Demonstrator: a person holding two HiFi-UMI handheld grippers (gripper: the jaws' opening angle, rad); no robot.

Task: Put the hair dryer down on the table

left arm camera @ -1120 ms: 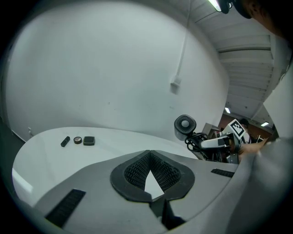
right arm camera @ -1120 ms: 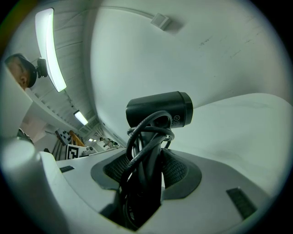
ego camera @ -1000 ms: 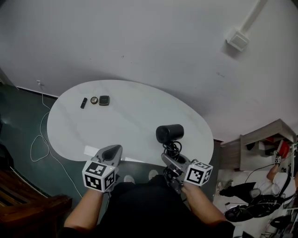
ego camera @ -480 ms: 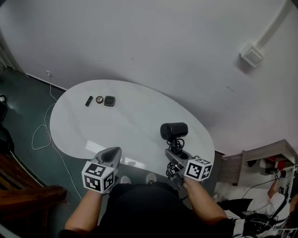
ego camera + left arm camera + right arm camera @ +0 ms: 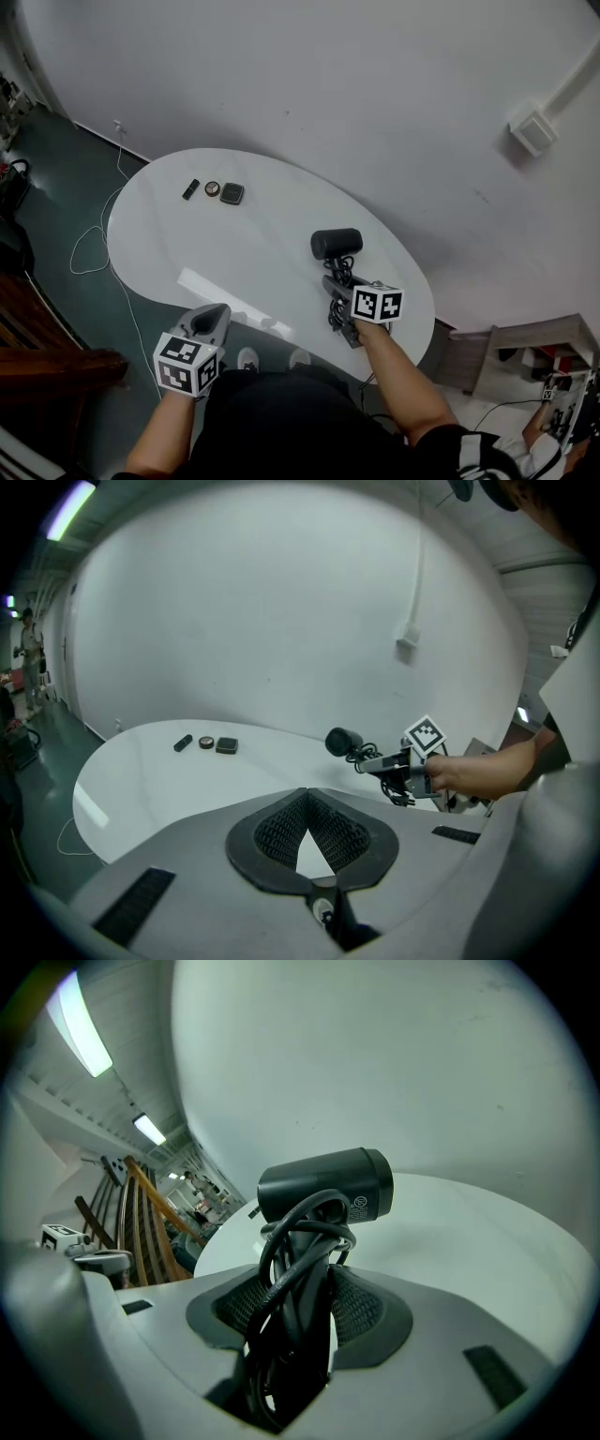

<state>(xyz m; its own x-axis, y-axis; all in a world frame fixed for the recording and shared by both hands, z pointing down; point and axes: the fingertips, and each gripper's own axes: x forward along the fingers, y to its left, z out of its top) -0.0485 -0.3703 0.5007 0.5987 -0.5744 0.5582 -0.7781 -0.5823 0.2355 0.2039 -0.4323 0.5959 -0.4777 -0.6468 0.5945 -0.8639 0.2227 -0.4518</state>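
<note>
A black hair dryer (image 5: 336, 244) with its cord wound round the handle is held over the right part of the white oval table (image 5: 234, 253). My right gripper (image 5: 339, 287) is shut on the handle, and the barrel points away from me. In the right gripper view the dryer's barrel (image 5: 328, 1185) lies crosswise above the jaws, and the right gripper (image 5: 300, 1290) clamps handle and cord. From the left gripper view the dryer (image 5: 344, 742) seems lifted off the tabletop. My left gripper (image 5: 208, 321) hangs at the table's near edge; the left gripper (image 5: 306, 803) has its tips together and holds nothing.
Three small dark items lie at the table's far left: a stick (image 5: 190, 188), a round piece (image 5: 213, 188) and a square case (image 5: 232, 193). A white cable (image 5: 94, 253) trails on the floor at left. A wooden chair (image 5: 47, 366) stands near left.
My right gripper has carried the hair dryer forward, further over the table. The left gripper has dropped back toward me. The head view has shifted.
</note>
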